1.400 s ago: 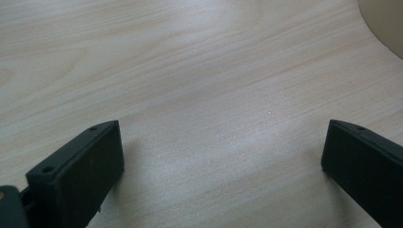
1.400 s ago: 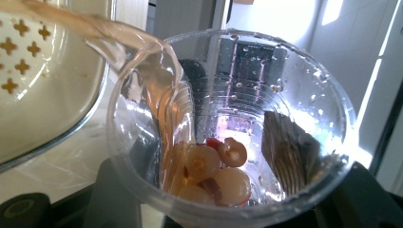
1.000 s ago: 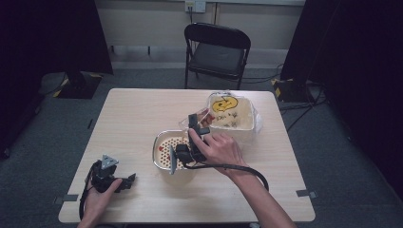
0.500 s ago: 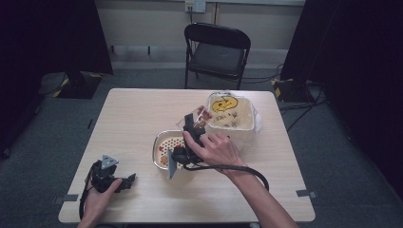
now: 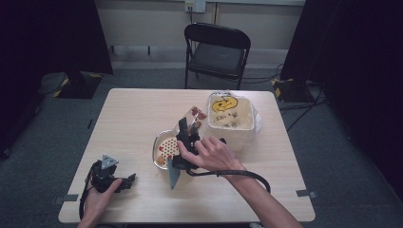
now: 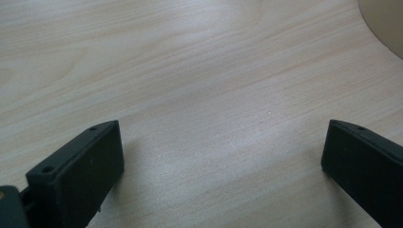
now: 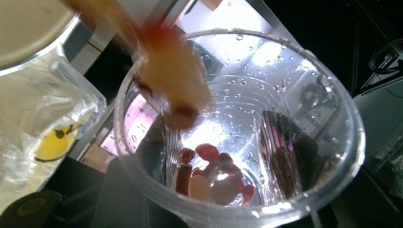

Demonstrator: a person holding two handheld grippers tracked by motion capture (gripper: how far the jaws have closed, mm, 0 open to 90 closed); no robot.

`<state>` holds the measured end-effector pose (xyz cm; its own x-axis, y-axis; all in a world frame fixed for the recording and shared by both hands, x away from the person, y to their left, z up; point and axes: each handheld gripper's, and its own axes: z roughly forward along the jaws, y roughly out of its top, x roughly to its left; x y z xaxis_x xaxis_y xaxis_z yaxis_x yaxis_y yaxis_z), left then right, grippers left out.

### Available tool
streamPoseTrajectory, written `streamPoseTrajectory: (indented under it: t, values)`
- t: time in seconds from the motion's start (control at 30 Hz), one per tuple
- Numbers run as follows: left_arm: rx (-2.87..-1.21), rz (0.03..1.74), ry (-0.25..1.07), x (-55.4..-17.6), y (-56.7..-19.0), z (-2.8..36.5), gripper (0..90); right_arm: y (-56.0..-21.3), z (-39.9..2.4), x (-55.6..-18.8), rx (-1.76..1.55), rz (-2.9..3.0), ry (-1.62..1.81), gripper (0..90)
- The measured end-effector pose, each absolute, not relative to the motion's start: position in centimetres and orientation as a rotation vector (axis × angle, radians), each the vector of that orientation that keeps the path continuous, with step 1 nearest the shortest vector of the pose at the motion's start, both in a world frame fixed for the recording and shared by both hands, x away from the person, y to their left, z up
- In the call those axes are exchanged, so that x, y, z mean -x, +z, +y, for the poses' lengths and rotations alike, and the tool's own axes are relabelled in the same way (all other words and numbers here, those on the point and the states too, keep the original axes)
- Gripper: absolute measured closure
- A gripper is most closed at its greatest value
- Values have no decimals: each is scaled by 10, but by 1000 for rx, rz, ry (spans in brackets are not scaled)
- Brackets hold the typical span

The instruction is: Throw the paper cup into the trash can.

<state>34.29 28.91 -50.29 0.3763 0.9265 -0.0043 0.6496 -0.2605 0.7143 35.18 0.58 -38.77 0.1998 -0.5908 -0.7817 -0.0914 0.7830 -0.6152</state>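
1. Clear plastic cup (image 7: 237, 128) sits clamped in my right gripper (image 5: 187, 130), tipped over the metal strainer bowl (image 5: 164, 148) near the table's (image 5: 133, 118) middle; from the high view the cup (image 5: 194, 115) points up and away toward the white bin (image 5: 231, 118).
2. Right gripper view: I look into the cup's mouth; red and pale pieces (image 7: 214, 175) lie at its bottom; droplets cling to the wall; a blurred tan and red lump (image 7: 176, 76) hangs at the rim, and I cannot tell what it is.
3. Right hand (image 5: 214, 153) wraps the gripper body; its cable (image 5: 242, 175) trails along the forearm.
4. Strainer bowl holds a perforated insert with a few red and orange bits; exact contents too small to tell.
5. White bin stands just beside the bowl, lined with clear plastic, a yellow mark (image 5: 223, 103) inside.
6. Left gripper (image 5: 124, 181) rests low at the table's near left corner in my left hand (image 5: 97, 202); jaws spread wide with bare wood between them in the left gripper view; nothing held.
7. Folding chair (image 5: 216, 50) stands beyond the far edge.
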Motion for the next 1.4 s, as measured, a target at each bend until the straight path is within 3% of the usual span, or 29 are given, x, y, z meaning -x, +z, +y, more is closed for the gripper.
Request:
streamPoseTrajectory:
  t: [0.47,0.9,1.2,1.4]
  values:
    - [-2006,1354,563,-343,-503,289,0,-387,4,-350,755,1272,-488,500]
    - [-2012,1350,569,-343,-503,289,0,-379,2,-351,635,1372,-385,500]
    - [-2007,1353,564,-343,-503,289,0,-346,-10,-357,93,1765,174,499]
    - [-2006,1354,564,-343,-503,289,0,-327,-36,-366,-318,1920,742,499]
